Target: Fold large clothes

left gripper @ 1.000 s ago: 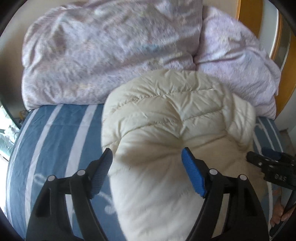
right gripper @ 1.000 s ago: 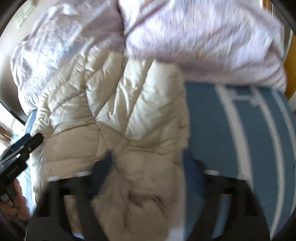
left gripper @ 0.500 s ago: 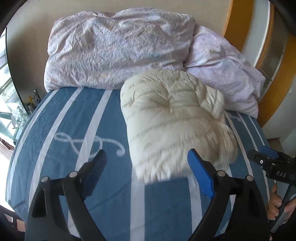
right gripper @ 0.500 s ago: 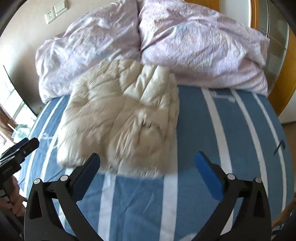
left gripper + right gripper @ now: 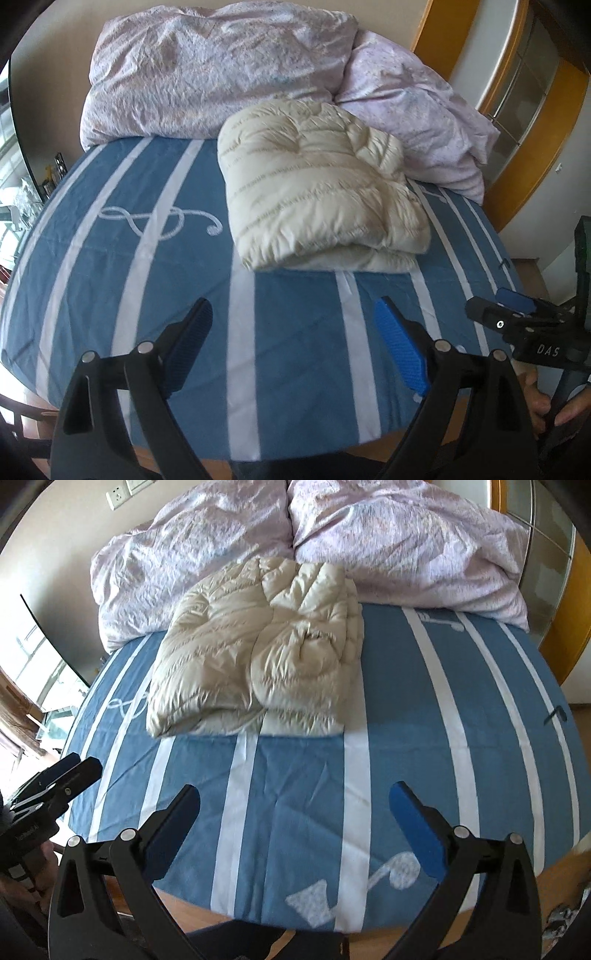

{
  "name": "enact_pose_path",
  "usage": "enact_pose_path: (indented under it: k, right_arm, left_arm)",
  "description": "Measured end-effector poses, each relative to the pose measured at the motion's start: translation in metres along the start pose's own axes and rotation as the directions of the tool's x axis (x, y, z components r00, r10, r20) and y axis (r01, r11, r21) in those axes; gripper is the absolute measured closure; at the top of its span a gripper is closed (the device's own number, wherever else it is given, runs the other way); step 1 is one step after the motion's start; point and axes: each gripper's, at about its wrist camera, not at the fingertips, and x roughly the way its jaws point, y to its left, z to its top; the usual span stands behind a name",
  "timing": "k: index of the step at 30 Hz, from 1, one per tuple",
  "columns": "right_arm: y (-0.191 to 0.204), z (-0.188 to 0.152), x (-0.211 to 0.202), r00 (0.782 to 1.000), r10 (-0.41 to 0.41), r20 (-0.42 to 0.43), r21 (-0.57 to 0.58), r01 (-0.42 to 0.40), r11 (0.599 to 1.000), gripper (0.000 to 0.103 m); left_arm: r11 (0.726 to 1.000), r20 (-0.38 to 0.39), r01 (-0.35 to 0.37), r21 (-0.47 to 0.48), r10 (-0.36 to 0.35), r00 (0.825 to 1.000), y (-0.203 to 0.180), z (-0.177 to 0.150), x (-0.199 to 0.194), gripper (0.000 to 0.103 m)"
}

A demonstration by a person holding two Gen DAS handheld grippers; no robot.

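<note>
A cream quilted puffer jacket (image 5: 317,184) lies folded into a thick bundle on the blue striped bed; it also shows in the right wrist view (image 5: 258,650). My left gripper (image 5: 293,347) is open and empty, held over the bed's near edge, well short of the jacket. My right gripper (image 5: 295,830) is open and empty too, also back near the front edge. Each gripper shows at the side of the other's view: the right one (image 5: 517,321) and the left one (image 5: 62,771).
The bed sheet (image 5: 110,258) is blue with white stripes and music-note prints. Crumpled pale pink bedding (image 5: 221,66) is piled along the far side, touching the jacket's back. A wooden door frame (image 5: 532,147) stands right, a window at the left.
Both grippers have pulled back from the jacket toward the bed's near edge. A second ago they were right over it; the jacket now lies free and folded.
</note>
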Motion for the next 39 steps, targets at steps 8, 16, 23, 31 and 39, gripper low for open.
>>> enact_pose_path:
  k: [8, 16, 23, 31, 39]
  right_arm:
    - [0.002, -0.01, -0.012, 0.999, 0.017, 0.028, -0.011, -0.016, 1.0, 0.001]
    - [0.001, -0.014, -0.014, 0.998, 0.05, 0.028, -0.003, -0.05, 0.999, 0.001]
    - [0.0, -0.015, -0.014, 0.998, 0.063, 0.028, 0.002, -0.063, 0.998, 0.001]
    - [0.0, -0.015, -0.014, 0.997, 0.07, 0.029, 0.007, -0.07, 0.998, 0.001]
    - [0.0, -0.016, -0.014, 0.997, 0.07, 0.03, 0.015, -0.07, 0.997, 0.001]
  left_arm:
    - [0.999, 0.008, 0.033, -0.021, -0.033, 0.999, -0.007, -0.01, -0.006, 0.014]
    - [0.996, 0.01, 0.074, -0.044, -0.073, 0.997, -0.008, -0.015, -0.006, 0.014]
    - [0.995, 0.007, 0.089, -0.051, -0.089, 0.996, -0.009, -0.017, -0.006, 0.014]
    - [0.994, 0.004, 0.091, -0.055, -0.091, 0.996, -0.009, -0.02, -0.006, 0.014]
    - [0.994, 0.005, 0.091, -0.058, -0.091, 0.996, -0.009, -0.019, -0.006, 0.014]
